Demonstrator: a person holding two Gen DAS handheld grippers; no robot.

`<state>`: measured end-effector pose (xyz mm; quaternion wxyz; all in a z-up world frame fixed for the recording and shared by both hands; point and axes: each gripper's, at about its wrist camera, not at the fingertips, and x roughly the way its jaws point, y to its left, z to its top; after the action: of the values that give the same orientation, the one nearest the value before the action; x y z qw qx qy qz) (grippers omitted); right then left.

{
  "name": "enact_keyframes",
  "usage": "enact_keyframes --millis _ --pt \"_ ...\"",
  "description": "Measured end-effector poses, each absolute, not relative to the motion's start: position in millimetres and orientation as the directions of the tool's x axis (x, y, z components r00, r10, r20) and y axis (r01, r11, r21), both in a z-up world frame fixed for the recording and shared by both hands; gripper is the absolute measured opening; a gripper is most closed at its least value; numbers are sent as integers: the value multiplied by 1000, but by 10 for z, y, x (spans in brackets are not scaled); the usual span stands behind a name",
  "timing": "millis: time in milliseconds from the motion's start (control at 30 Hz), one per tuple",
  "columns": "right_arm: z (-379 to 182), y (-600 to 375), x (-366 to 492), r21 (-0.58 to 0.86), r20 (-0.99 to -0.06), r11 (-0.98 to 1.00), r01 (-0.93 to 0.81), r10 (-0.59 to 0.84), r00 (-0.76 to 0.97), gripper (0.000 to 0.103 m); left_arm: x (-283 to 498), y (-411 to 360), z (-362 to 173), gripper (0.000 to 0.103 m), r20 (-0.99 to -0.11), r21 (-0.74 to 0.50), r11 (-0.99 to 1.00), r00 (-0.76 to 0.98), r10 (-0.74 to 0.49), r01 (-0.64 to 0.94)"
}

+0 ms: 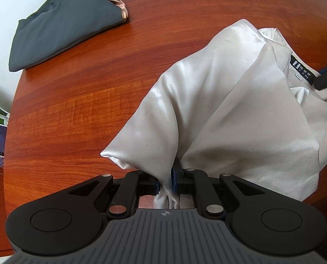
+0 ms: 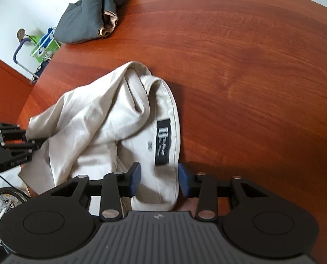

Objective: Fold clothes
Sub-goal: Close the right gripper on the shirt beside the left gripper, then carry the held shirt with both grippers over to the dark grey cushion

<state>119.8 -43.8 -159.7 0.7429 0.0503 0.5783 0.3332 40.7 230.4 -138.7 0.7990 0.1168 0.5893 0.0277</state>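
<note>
**Slip risk on a slick fabric, one side not yet gripped**

Reddish wood table (image 1: 75,110) filled both views, w/ a dark grey garment (image 1: 62,22) bunched at its far edge, well apart from the work. Task item was a pale, satiny cream garment (image 1: 218,110), lying rumpled on the near part of the table, black neck label (image 2: 163,142) facing up.

Left gripper (image 1: 165,179) was clamped on a gathered bunch of the cream fabric, cloth pinched tight between its blue pads. Right gripper (image 2: 159,179) stood w/ fingers apart, straddling the collar band; pads didn't seem to touch cloth, though motion blur there made it hard to be sure.

Risks, as judged: fabric looked slippery, so the left's bunched hold could slide out under any pull. If the right closed off-centre, it'd probably catch only one layer, or miss the collar edge, and the fold would go skewed. Lifting w/ one side held only would prob. drag the garment toward the near table edge.
</note>
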Motion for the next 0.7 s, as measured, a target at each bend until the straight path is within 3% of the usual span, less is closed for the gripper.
enact_keyframes --millis 100,233,467,700 --pt "-1615 -370 1270 467 -823 775 -426 557 112 26 400 2312 -1384 14 -935 216 972 307 179 90" --pt "-1632 -263 1336 456 -829 782 -425 547 118 5 399 2339 -1374 12 -935 206 974 314 168 91" --pt "-1448 -247 1175 463 -813 787 -409 560 157 3 309 2354 -1182 9 -909 210 974 384 163 83" --pt "-1029 -124 916 535 -739 750 -389 639 215 3 272 2446 -942 8 -892 192 977 431 135 91"
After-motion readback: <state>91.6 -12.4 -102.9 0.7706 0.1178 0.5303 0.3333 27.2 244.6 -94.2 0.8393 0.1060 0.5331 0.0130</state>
